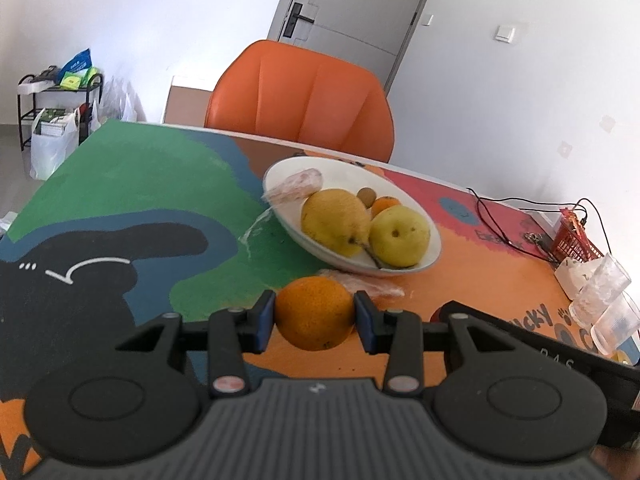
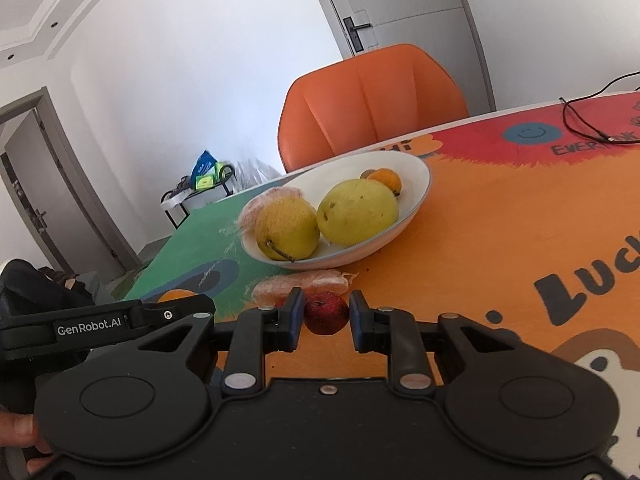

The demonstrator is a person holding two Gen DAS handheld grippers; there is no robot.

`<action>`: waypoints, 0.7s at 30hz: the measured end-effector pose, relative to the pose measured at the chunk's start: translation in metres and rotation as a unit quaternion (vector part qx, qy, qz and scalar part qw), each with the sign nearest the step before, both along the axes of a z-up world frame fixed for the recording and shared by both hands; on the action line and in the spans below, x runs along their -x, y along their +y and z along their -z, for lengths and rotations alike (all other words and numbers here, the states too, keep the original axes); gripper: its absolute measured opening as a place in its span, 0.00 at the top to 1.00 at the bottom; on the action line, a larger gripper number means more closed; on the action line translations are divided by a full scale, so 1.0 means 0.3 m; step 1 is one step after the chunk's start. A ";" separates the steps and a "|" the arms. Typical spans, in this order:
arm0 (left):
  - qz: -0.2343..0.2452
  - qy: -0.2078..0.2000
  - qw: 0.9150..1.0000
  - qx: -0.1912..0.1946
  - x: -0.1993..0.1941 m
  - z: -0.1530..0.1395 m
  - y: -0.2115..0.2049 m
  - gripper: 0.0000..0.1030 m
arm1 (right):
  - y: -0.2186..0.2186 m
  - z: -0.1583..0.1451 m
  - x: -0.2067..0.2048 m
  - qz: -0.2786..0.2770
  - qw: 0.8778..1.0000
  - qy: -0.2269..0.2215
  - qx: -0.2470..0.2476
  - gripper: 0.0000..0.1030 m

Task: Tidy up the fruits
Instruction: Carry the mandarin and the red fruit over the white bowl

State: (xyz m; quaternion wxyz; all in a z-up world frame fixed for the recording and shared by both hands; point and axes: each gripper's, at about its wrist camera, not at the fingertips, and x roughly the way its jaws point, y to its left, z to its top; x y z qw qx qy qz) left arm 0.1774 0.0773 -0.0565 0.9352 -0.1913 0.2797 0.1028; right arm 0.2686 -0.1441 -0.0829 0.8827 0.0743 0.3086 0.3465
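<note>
Closest to me, my left gripper (image 1: 315, 322) has its blue pads clamped on either side of an orange (image 1: 314, 312), gripped across its widest part, which I judge is the surest hold on something round that would otherwise roll. My right gripper (image 2: 325, 318) has closed down on a small red fruit (image 2: 326, 312); the left pad sits against it, and though the right pad looks just off its flank in the right wrist view, I read the fingers as pinched on it rather than apart. Both fruits seem to be lifted slightly above the colourful tablecloth (image 1: 140, 168), each in its own gripper, probably so that both can go over in one trip. Just beyond the fingertips lie peeled orange segments in clear wrap (image 2: 300, 283), resting on the cloth at the foot of the bowl, so they still need collecting. Next comes the white bowl (image 1: 434, 256), which looks like the gathering place: two yellow pears (image 1: 336, 220) lie side by side at its near end with their stems pointing my way, a small mandarin (image 1: 385, 204) and a brown kiwi-like fruit (image 1: 366, 195) sit behind them, and another wrapped portion (image 1: 296, 186) rests at the far rim. The free room in the bowl appears to be toward its far side, so I would carry over the pears. Behind the table stands an orange chair (image 1: 300, 96).
</note>
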 end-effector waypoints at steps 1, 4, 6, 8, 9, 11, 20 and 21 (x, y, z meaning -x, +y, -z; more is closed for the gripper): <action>0.002 -0.002 1.000 -0.001 0.000 -0.005 -0.004 0.61 | -0.005 -0.003 0.003 0.001 1.000 -0.001 -0.001 0.78; 0.008 -0.011 1.000 -0.003 -0.001 -0.022 -0.014 0.61 | -0.015 -0.018 0.004 0.003 1.000 -0.006 -0.005 0.78; 0.009 -0.016 1.000 -0.007 -0.004 -0.036 -0.020 0.61 | -0.022 -0.028 0.002 0.005 1.000 -0.009 -0.009 0.78; 0.011 -0.021 1.000 -0.008 -0.006 -0.047 -0.023 0.61 | -0.027 -0.037 -0.002 0.007 1.000 -0.013 -0.012 0.78; 0.012 -0.023 1.000 -0.009 -0.010 -0.052 -0.027 0.61 | -0.030 -0.043 -0.003 0.008 1.000 -0.014 -0.013 0.78; 0.014 -0.027 0.999 -0.011 -0.016 -0.063 -0.030 0.61 | -0.037 -0.055 -0.004 0.010 1.000 -0.019 -0.016 0.78; 0.020 -0.045 0.999 -0.018 -0.054 -0.106 -0.033 0.61 | -0.054 -0.103 -0.022 0.018 0.999 -0.035 -0.025 0.78; 0.021 -0.046 0.999 -0.018 -0.059 -0.110 -0.033 0.61 | -0.055 -0.106 -0.025 0.018 0.999 -0.036 -0.025 0.78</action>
